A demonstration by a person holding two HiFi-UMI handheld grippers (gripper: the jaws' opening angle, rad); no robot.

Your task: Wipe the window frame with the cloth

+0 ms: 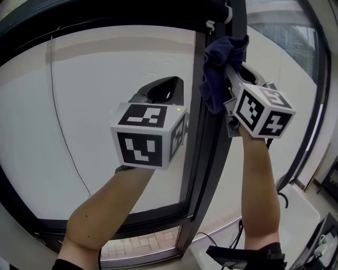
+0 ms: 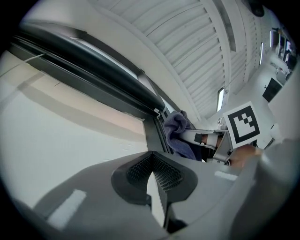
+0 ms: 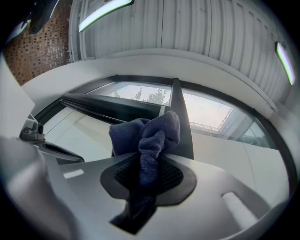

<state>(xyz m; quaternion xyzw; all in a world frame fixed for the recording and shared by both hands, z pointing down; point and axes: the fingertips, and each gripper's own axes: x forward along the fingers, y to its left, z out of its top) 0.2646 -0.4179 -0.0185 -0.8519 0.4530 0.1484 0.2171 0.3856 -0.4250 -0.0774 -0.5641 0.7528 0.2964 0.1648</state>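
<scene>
– Ribbed white ceiling (image 3: 187,28) with light strips (image 3: 101,13) overhead, and a big window under it. Where is the cloth?

– The dark blue cloth (image 1: 219,74) is up high, bunched against the upright bar of the window frame (image 1: 203,158), close to the frame's top corner. It looks to be touching the bar, though I can't be certain.

– What has hold of it?

– The right gripper (image 3: 149,174). Its jaws are closed on a twisted fold of the cloth. The bulk puffs out past the tips, and a tail runs back down between the jaws.

– And the other one?

– The left gripper (image 2: 152,180) has its jaws brought together with nothing between them. It is held in front of the glass (image 1: 95,84), just left of the upright bar and lower than the cloth. Whether its tips touch the glass, I can't tell.

– Anything else around them?

– Each gripper carries a marker cube (image 1: 148,134), black squares on white. Two bare forearms (image 1: 259,200) reach up from below, one on either side of the bar. Beyond the pane, the right gripper view shows treetops (image 3: 150,96) under a pale sky, and a patch of brown brick wall (image 3: 42,47) sits at the upper left.
</scene>
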